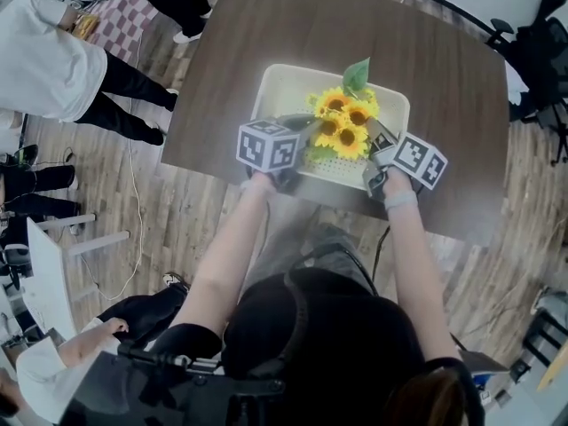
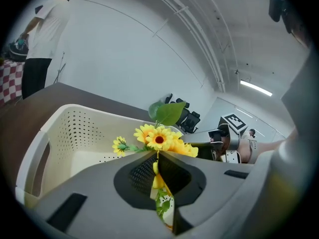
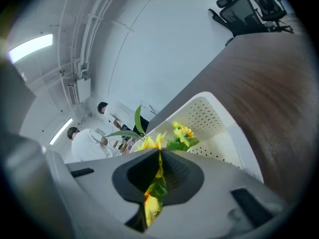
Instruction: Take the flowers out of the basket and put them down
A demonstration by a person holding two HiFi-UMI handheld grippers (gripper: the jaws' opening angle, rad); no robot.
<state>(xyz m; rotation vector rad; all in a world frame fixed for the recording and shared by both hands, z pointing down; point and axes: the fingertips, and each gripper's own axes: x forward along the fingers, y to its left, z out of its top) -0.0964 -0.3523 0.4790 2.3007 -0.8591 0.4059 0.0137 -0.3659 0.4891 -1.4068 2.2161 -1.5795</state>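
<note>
Your left gripper (image 2: 157, 157) and right gripper (image 3: 159, 156) both clamp flowers (image 1: 344, 124) from opposite sides; flowers inside white basket (image 1: 277, 78) on brown table (image 1: 444, 60).

flowers (image 1: 344, 124): yellow sunflowers, one green leaf | inside cream perforated basket (image 1: 288, 91)

**A:** The basket (image 1: 286, 91) looks like cream plastic to me, smooth and matt, with perforated walls. Are the flowers (image 1: 344, 124) real?

**B:** Fake imo. Cloth-looking petals, and the leaf (image 1: 357, 75) at 12 o'clock is slightly glossy. The table (image 1: 266, 25) is matt dark wood-look, and the floor (image 1: 177, 211) at its 7 o'clock is pale planks. The left gripper (image 2: 158, 159) and right gripper (image 3: 159, 156) are matt grey plastic with textured pads.
</note>
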